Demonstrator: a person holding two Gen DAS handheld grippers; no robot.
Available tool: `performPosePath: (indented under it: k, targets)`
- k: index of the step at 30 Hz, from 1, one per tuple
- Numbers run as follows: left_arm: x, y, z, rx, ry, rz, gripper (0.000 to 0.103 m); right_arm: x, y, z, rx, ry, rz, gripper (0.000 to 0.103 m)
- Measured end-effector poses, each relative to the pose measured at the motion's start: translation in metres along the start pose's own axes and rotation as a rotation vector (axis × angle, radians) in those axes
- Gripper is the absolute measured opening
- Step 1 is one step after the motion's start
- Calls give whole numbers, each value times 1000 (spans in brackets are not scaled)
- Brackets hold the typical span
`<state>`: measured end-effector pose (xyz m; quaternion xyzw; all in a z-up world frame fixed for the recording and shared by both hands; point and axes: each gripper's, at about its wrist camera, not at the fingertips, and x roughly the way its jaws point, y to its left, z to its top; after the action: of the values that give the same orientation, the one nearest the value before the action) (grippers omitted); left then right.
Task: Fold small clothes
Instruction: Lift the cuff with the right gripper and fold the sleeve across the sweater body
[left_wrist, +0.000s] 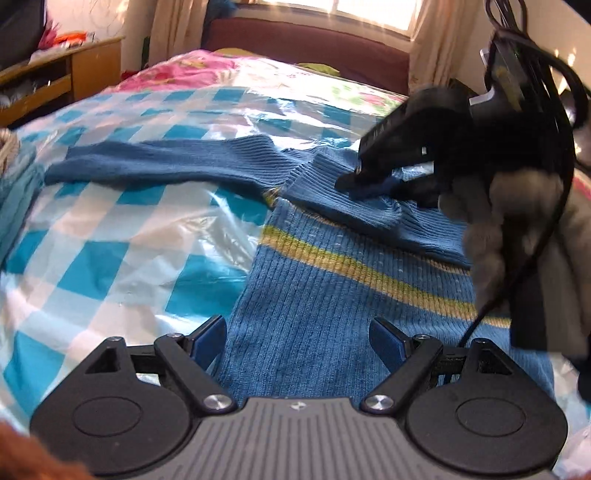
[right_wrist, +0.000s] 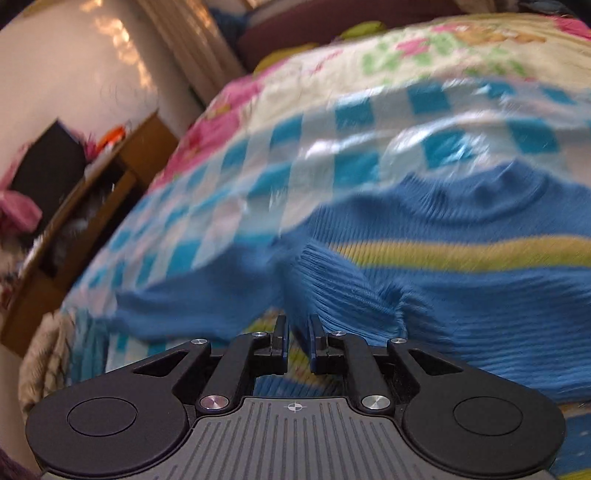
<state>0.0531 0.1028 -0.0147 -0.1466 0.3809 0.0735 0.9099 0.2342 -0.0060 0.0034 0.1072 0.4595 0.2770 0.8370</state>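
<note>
The left tool (left_wrist: 297, 341) hangs spread wide over the blue sweater (left_wrist: 332, 314) on the bed (left_wrist: 110, 240). The right tool (left_wrist: 369, 182) is nearly pressed together at the folded-over sleeve (left_wrist: 369, 210), with a narrow gap and no cloth pinched.

The sweater (left_wrist: 332, 295) lies on the bed (left_wrist: 110, 240), one sleeve (left_wrist: 166, 162) apparently stretched leftward.

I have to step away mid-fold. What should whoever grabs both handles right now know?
Left tongs: wide open, empty, over the sweater body.
Right tongs: narrow gap, nothing visible between them, at the folded sleeve.
Sweater lies flat on the checked cover.
Done: one sleeve laid across the chest.
To do: the other sleeve lies stretched out sideways; fold it in, then the body.
</note>
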Motion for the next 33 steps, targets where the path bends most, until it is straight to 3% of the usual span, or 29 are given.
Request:
performPosePath:
  k: [6,10,14,18,21,26,31,33]
  targets:
    - [2,6,0,-22,2,-13,88,-19,-5,-5,-43,-32,0,17]
    - [1,5,-1,-23,-7,-4,88,-24,-16,-1,-61,-52,-53,17]
    - [1,7,-2,-31,-21,-6,88,-11,-42,2,-15,-3,-164,17]
    - [3,8,-2,-36,-22,12,88,-24,-57,2,40,-50,-88,17]
    - [6,7,-2,-33,-10,13,88,-29,-64,7,50,-82,-98,17]
    - [8,8,-2,-38,-6,14,88,-14,-59,19,-81,-61,-176,18]
    - [13,11,-1,-55,8,3,88,5,-44,20,-265,-28,-227,26]
    - [13,12,-1,-59,9,-4,88,6,-43,20,-279,-31,-266,26]
